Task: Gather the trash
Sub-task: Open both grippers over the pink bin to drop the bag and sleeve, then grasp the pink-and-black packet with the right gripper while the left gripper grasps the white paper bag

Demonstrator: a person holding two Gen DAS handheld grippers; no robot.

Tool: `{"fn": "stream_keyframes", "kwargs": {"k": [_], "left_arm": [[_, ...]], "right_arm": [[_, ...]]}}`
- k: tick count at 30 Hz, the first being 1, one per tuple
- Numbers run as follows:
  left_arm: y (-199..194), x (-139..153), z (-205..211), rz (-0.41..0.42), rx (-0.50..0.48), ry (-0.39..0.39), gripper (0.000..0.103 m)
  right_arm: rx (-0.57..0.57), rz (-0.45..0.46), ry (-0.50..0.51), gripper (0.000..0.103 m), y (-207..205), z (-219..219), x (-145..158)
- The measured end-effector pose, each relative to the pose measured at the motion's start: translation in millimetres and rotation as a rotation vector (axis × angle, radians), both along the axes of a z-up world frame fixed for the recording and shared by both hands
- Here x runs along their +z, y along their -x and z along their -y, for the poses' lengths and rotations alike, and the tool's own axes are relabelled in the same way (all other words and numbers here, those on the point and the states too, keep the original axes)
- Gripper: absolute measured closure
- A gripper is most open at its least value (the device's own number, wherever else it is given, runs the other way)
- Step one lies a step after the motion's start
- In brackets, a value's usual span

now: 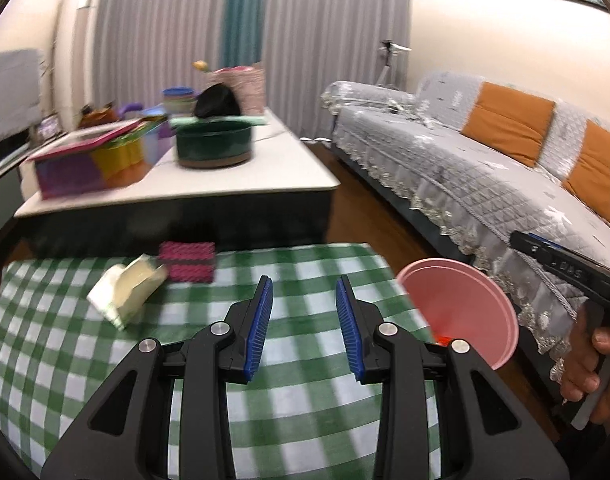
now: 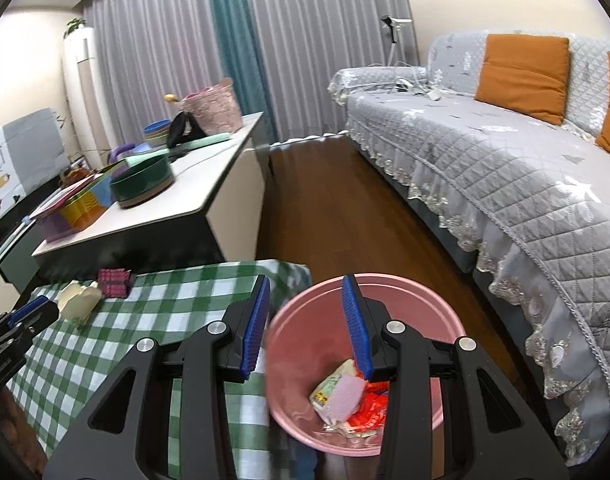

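A pink bin (image 2: pixel 289 384) stands beside the right edge of the green checked table (image 2: pixel 145 320); it holds wrappers (image 2: pixel 345 400). It also shows in the left wrist view (image 1: pixel 465 308). On the table's far left lie a cream crumpled carton (image 1: pixel 125 292) and a magenta box (image 1: pixel 189 260); both also show in the right wrist view, carton (image 2: pixel 79 300) and box (image 2: pixel 113 282). My left gripper (image 1: pixel 304 328) is open and empty above the table. My right gripper (image 2: pixel 307 328) is open and empty, over the bin's near left rim.
A white coffee table (image 1: pixel 225 184) behind carries a dark green pot (image 1: pixel 215 142), colourful boxes (image 1: pixel 85 164) and baskets. A grey sofa (image 2: pixel 505 168) with orange cushions runs along the right, with wooden floor (image 2: pixel 325 208) between.
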State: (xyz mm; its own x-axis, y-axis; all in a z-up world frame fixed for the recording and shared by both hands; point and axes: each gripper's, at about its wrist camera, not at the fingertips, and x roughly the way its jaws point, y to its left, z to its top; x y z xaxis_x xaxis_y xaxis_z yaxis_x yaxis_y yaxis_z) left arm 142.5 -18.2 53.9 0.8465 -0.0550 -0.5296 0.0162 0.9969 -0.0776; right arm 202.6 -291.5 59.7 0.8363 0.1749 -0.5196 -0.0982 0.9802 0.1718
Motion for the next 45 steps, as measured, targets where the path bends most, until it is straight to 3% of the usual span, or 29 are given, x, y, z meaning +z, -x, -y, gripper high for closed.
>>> {"fn": "stream_keyframes", "kwargs": {"k": [9,18,25,27,29,43,45], "left_arm": [[7,-28,-58,-0.029,0.153,0.031,0.07],[-9,-42,-116,-0.059,0.322,0.068,0.07],[-21,-51,-126,-0.069,0.342,0.021,0.069],[-25,-55,-128,-0.08,0.347,0.019,0.065],[-28,-57,-132,-0.089,0.357,0.032,0.05],[-53,-67,-152,-0.118,0.365,0.108,0.05],[-56,-67,-151,-0.119,0.349,0.101,0.054]], "right_arm": [[0.123,-0.004,-0.005,0.08,-4,-55,-8],[0.214,-0.03,-0.039,0.082,-14,-100,-21],[0.253,-0.057,-0.04,0.082,-27,-123,-34],[0.263,-0.066,-0.045,0.082,-31,-129,-37],[0.274,-0.073,-0.043,0.082,-34,-135,-40],[0.421,-0.152,-0.039,0.081,-67,-197,-60],[0.431,-0.155,-0.037,0.081,-75,-208,-59]]}}
